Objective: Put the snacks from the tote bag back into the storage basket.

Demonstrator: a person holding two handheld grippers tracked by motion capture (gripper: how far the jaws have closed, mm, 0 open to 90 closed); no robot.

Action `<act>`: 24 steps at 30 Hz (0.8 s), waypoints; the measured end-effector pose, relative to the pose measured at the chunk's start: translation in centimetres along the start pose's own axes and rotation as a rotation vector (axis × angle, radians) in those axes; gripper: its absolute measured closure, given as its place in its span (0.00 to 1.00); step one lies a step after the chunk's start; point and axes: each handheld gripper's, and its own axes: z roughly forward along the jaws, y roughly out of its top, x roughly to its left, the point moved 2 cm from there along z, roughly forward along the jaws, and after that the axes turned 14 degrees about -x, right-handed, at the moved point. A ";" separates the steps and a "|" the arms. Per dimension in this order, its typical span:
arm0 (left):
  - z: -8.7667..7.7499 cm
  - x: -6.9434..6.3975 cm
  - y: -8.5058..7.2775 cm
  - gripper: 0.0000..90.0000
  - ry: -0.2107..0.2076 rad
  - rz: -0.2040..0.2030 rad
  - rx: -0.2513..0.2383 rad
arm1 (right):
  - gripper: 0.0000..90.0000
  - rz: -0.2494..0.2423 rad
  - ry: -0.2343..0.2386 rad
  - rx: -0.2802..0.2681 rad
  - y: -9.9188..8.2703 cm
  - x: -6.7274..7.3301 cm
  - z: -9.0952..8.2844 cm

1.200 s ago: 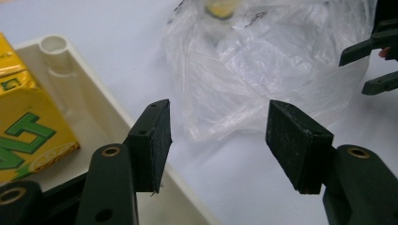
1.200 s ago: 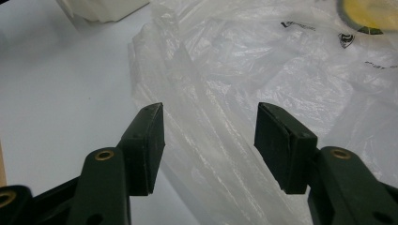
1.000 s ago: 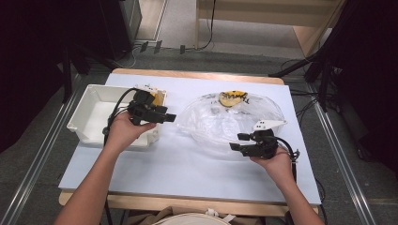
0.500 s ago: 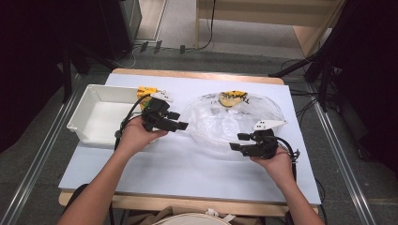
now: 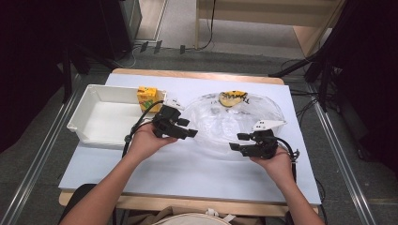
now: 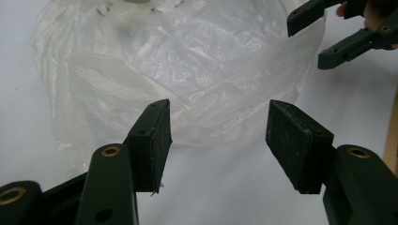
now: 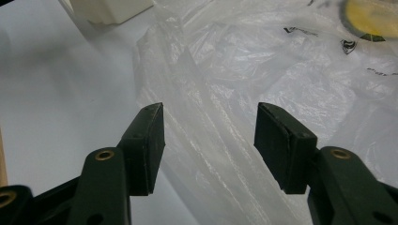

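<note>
A crumpled clear plastic bag point(image 5: 225, 123) lies in the middle of the table, with a yellow, black-printed item point(image 5: 233, 97) at its far side. My left gripper point(image 5: 187, 128) hovers at the bag's left edge, open, nothing between its pads. In the left gripper view the bag point(image 6: 187, 70) lies just beyond the open left gripper point(image 6: 218, 126), and the right gripper point(image 6: 309, 40) shows at the top right. My right gripper point(image 5: 235, 141) stands open at the bag's near right edge. In the right gripper view, folds of the bag point(image 7: 281, 70) lie under and beyond the open right gripper point(image 7: 210, 136).
A white tray point(image 5: 89, 101) stands at the table's left. A yellow juice carton point(image 5: 146, 97) stands at the tray's far right corner. The tray's corner point(image 7: 112, 9) and the yellow item point(image 7: 371, 16) show in the right gripper view. The near table surface point(image 5: 187, 173) is bare.
My left gripper has moved right, from over the tray's right end to the bag's left edge, uncovering the carton. The right gripper has stayed put.
</note>
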 end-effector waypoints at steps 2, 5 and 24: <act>0.4 -0.4 -0.1 0.46 -0.010 0.007 0.007 | 0.50 -0.002 0.002 0.000 0.0 0.0 0.1; 0.7 -0.7 -0.3 0.46 -0.017 0.010 0.008 | 0.50 0.000 0.005 0.003 0.0 0.1 0.1; 1.8 -1.2 -1.2 0.46 -0.046 0.070 0.029 | 0.49 0.001 0.008 0.007 -0.1 0.1 0.2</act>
